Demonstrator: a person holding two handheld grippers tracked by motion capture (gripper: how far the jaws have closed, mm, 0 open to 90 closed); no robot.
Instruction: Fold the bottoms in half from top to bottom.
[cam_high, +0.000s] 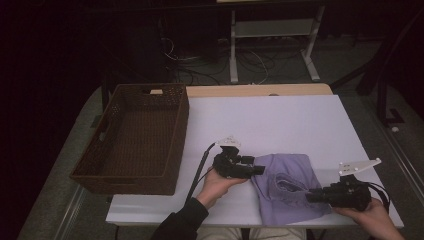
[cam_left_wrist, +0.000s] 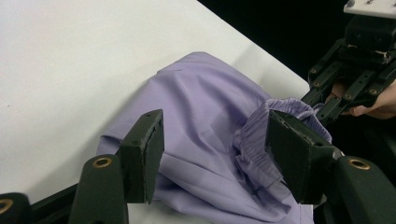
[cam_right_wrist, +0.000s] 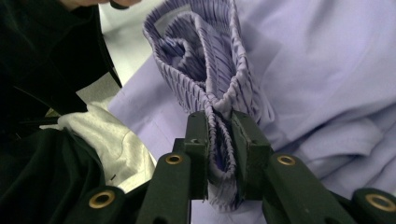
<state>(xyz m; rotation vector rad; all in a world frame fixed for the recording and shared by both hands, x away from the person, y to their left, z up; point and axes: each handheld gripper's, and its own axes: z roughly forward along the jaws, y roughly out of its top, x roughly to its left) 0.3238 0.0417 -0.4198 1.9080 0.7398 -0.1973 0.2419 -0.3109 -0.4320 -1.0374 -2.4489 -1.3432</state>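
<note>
A lilac garment (cam_high: 290, 187) lies crumpled on the near right part of the white tabletop (cam_high: 280, 120), its ribbed elastic waistband (cam_right_wrist: 205, 60) bunched up on top. The right tongs (cam_right_wrist: 219, 154) pinch a fold of that waistband between their pads, the fabric squeezed tight between them. The left tongs (cam_left_wrist: 215, 154) stand spread at the garment's left edge, one pad on each side of a raised fold, neither pressing it. A brown woven basket (cam_high: 132, 142) sits well apart at the left of the tabletop.
</note>
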